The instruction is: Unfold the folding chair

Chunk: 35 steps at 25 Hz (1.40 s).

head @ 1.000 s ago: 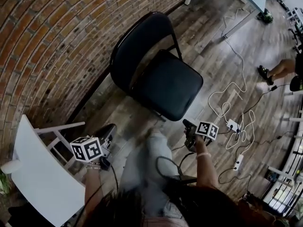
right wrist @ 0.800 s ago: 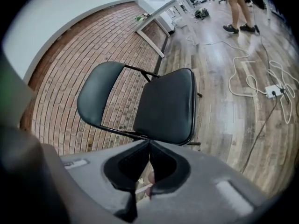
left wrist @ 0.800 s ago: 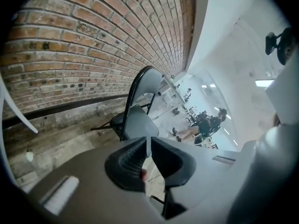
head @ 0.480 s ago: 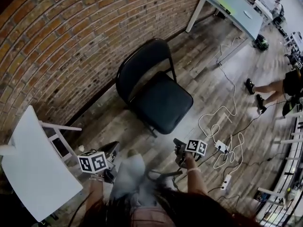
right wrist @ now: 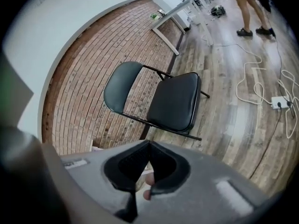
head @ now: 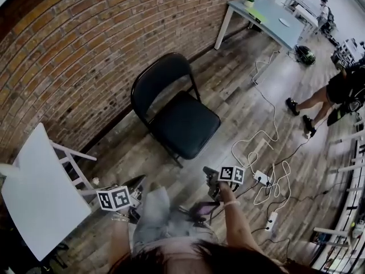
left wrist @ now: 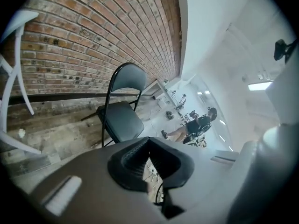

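- Bright, even light; white wall beyond left gripper blown out.
- Fisheye bend + dark vignette at edges, all 3 views.
- Right gripper body blurry up close; floor ahead sharp.

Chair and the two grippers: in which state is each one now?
Chair: unfolded, seat down, standing upright, touched by neither gripper.
Left gripper: shut, nothing between the jaws.
Right gripper: shut, nothing between the jaws.
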Available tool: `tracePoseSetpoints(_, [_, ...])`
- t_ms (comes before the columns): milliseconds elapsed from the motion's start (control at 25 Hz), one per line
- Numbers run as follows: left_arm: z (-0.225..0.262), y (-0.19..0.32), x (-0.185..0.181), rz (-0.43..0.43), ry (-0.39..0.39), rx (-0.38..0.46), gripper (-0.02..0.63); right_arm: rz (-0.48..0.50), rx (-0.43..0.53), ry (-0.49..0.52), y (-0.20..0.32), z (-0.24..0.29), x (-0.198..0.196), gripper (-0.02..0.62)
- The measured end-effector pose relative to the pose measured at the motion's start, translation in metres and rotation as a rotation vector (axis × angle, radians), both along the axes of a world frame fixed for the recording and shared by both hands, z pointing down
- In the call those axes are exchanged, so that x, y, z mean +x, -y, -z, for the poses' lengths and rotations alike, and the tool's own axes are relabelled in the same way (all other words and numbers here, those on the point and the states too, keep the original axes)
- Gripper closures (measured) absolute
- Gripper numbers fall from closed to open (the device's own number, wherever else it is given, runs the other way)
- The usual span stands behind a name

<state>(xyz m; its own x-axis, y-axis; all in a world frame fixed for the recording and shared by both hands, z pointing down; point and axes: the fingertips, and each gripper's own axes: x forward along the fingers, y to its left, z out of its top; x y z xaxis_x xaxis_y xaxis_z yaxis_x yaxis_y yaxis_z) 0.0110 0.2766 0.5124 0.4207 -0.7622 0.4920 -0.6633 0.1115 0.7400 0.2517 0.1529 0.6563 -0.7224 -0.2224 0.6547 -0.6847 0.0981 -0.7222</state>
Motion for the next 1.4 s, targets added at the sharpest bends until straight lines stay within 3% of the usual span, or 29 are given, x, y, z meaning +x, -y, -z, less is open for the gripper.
tracePoseSetpoints(160, [0.013,-0.017,0.038,-0.009,-0.030,0.034,0.609,0.080,0.064,0.020,-0.003,0.023,0.010,0.592])
tracePoseSetpoints(400, [0.035,-0.047,0.079,0.011,0.087,0.052,0.611,0.199,0.145,0.047,-0.019,0.058,0.033,0.593])
tracePoseSetpoints(520, [0.042,-0.066,0.102,0.025,0.107,0.070,0.611,0.231,0.168,0.057,-0.034,0.066,0.050,0.594])
tracePoseSetpoints(840, [0.047,-0.092,0.147,0.002,0.113,0.054,0.611,0.240,0.191,0.079,-0.063,0.081,0.083,0.594])
tracePoseSetpoints(1400, [0.053,-0.089,0.153,-0.080,0.111,0.056,0.611,0.194,0.262,0.098,-0.099,0.112,0.077,0.594])
